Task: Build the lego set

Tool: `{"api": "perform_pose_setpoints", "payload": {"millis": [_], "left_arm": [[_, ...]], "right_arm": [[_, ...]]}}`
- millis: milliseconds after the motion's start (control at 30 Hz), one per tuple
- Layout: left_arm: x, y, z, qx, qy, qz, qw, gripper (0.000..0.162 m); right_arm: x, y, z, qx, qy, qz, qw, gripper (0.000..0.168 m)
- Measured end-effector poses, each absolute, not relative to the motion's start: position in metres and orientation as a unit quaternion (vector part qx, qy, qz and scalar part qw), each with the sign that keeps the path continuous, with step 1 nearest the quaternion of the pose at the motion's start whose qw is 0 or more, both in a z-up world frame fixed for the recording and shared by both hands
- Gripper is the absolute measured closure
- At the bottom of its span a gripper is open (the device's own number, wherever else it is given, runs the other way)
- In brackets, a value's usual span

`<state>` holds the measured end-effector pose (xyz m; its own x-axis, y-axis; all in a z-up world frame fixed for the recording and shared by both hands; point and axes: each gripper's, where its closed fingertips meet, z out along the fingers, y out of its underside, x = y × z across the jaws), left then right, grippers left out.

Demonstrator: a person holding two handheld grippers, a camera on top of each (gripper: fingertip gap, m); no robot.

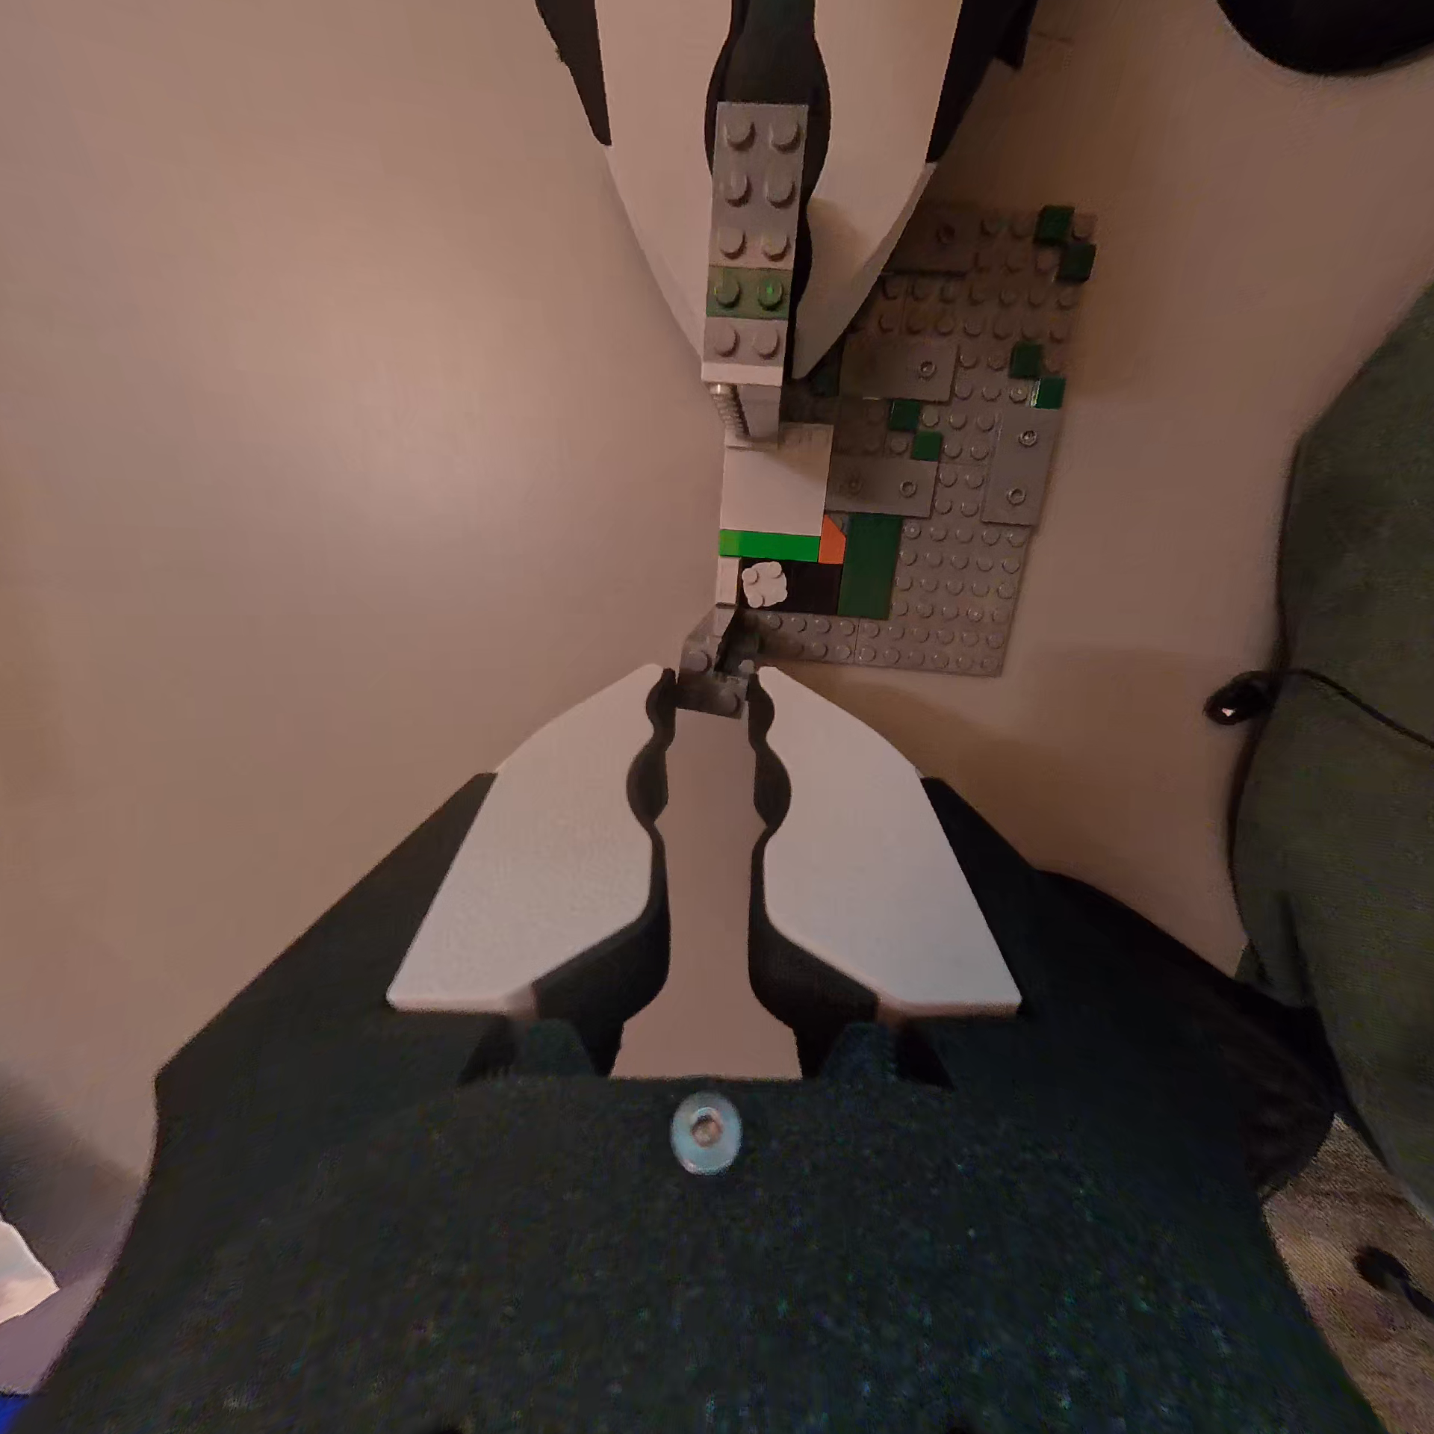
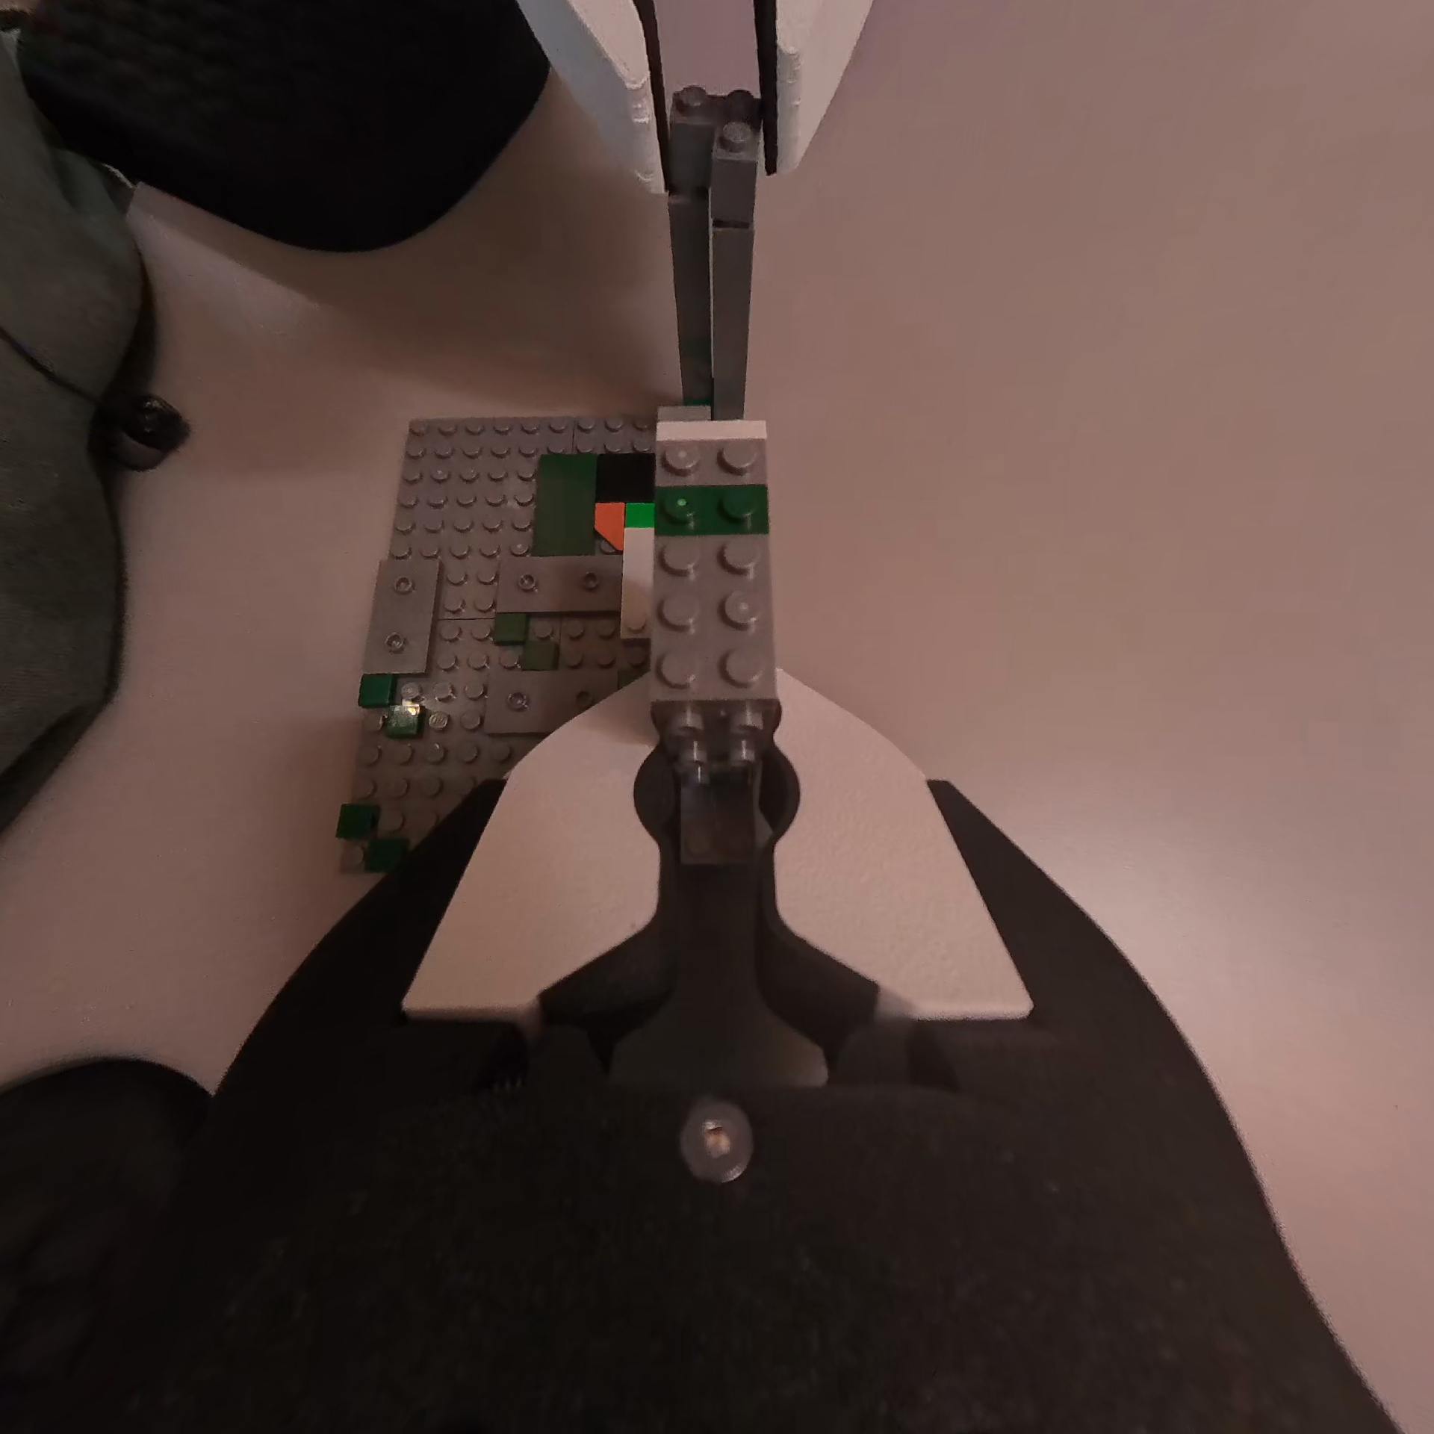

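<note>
Both claws grip pieces above the baseplate (image 2: pixel 465 543): left claw (image 1: pixel 710 687) pinches a grey column (image 2: pixel 714 271), right claw (image 2: pixel 714 745) a studded strip (image 2: pixel 714 574); align studs squarely before pressing.

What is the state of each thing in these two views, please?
left gripper: shut on grey column.
right gripper: shut on studded grey wall piece.
grey column: held at its end.
studded grey wall piece: held, one green row.
grey baseplate: flat on table, partly tiled.

baseplate (image 2: pixel 465 504): near corner behind right gripper (image 2: pixel 714 745) | dark object (image 1: pixel 1335 31): cut by frame edge
</note>
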<state>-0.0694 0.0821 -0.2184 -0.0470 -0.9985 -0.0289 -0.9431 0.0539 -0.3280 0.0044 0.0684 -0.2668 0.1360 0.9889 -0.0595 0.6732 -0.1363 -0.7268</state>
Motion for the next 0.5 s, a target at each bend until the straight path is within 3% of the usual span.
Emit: {"api": "perform_pose_setpoints", "payload": {"millis": [500], "left_arm": [[-0.0678,0.0779,-0.2203,-0.686,0.709,-0.107,0.127,0.141]], "right_arm": [[0.0046,0.0669,-0.2694,-0.697,-0.598,0.278,0.281,0.151]]}}
